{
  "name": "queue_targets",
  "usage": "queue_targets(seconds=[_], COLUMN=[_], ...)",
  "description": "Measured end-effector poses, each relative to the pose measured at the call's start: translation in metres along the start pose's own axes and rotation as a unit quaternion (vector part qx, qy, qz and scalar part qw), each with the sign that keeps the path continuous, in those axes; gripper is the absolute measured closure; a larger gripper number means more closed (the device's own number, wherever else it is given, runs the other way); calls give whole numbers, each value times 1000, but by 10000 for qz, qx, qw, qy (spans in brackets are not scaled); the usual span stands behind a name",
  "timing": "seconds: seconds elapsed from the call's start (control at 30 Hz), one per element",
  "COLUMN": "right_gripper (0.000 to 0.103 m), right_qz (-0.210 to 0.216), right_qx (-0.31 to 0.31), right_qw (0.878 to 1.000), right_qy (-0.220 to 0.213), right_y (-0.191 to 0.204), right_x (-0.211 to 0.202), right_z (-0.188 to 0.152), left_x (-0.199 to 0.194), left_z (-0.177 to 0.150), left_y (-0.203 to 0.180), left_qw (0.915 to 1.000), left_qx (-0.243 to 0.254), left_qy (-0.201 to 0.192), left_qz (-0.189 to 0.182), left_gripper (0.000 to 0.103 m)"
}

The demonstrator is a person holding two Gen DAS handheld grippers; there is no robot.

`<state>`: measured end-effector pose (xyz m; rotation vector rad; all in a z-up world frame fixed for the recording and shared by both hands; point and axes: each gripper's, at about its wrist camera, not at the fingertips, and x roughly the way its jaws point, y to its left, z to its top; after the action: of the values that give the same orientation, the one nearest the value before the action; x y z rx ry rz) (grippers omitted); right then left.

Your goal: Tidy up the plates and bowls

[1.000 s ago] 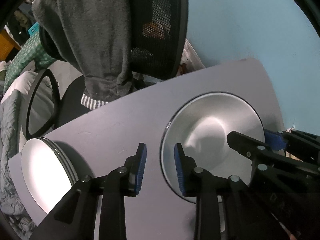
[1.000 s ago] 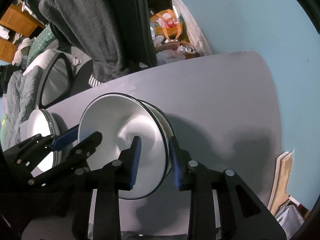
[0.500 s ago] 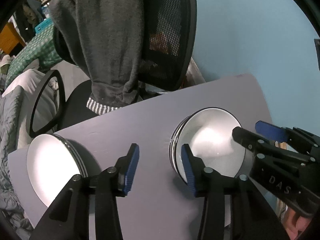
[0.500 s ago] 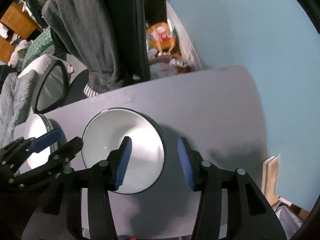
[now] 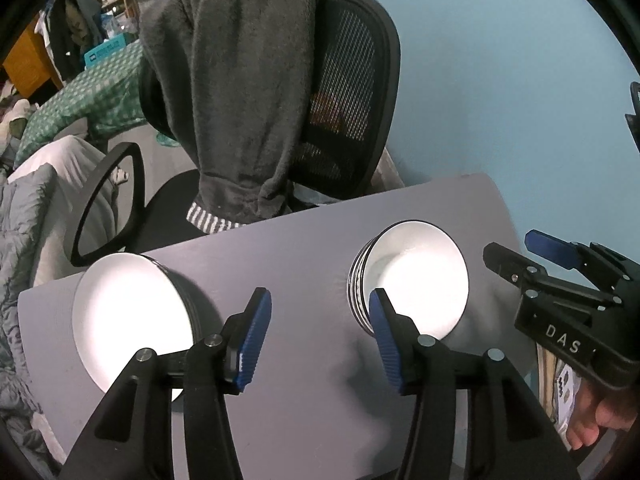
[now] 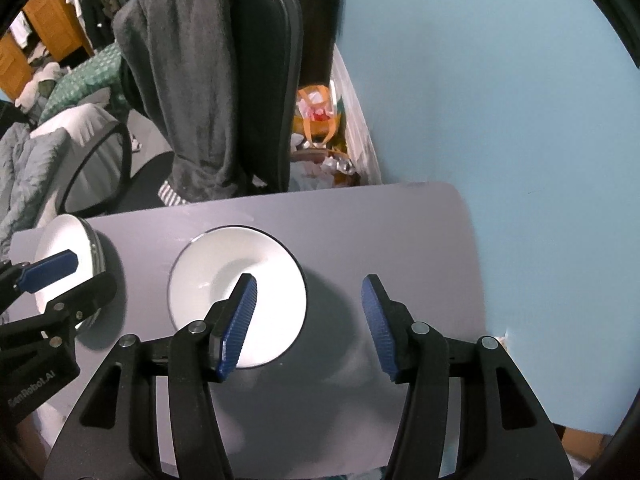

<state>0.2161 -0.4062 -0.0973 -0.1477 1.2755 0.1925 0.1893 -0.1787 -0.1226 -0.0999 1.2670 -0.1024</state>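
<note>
A stack of white dark-rimmed bowls (image 5: 416,276) stands on the grey table (image 5: 300,248), right of centre. A stack of white plates (image 5: 128,320) rests near the table's left edge. My left gripper (image 5: 318,312) hovers above the bare table between the two stacks, jaws opening with nothing between them. In the right wrist view my right gripper (image 6: 308,286) hangs over the right rim of the bowls (image 6: 224,264), jaws opening and holding nothing. The plates (image 6: 60,236) show at the far left there, behind the left gripper (image 6: 76,280). The right gripper (image 5: 516,250) shows beside the bowls.
A black mesh office chair (image 5: 360,100) draped with a grey fleece (image 5: 240,100) stands right behind the table. A blue wall (image 6: 500,100) borders the table's right side. Bedding (image 5: 24,240) lies to the left, and an orange bag (image 6: 318,112) sits on the floor.
Both grippers have come off the top bowl's rim, spread their jaws wider and lifted away. The bowl stack now looks smaller and stands alone.
</note>
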Motion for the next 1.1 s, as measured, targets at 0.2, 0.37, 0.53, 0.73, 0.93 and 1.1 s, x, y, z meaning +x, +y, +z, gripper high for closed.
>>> queue_targets(seconds=[0.2,0.37,0.53,0.73,0.93,1.1], right_gripper=[45,41,41,40,40,40], right_qz=[119,242,253,-10,-410,-541], right_qx=[-21,-42,-102,-358,-899,-1370], right_qw=[9998,9993,9989,9984,9937,9861], right_qy=[-180,-292,-371,-426,-531,-768], right_y=[8,17,23,27,31,28], right_x=[-23,-39,-48,-43,-29,-14], right_z=[-1,-2,-4,-3,-4,-2], left_x=[-27,-46,-56,-56,-50,-39], left_z=[-5,-10,-12,-15,-18,-18], left_y=[8,14,18,19,19,14], left_qw=[9998,9992,9987,9986,9987,9992], left_qx=[-96,-183,-255,-249,-242,-164], left_qy=[-170,-350,-403,-409,-366,-285], left_qz=[-65,-104,-197,-208,-241,-235], left_gripper=[50,42,42,41,41,41])
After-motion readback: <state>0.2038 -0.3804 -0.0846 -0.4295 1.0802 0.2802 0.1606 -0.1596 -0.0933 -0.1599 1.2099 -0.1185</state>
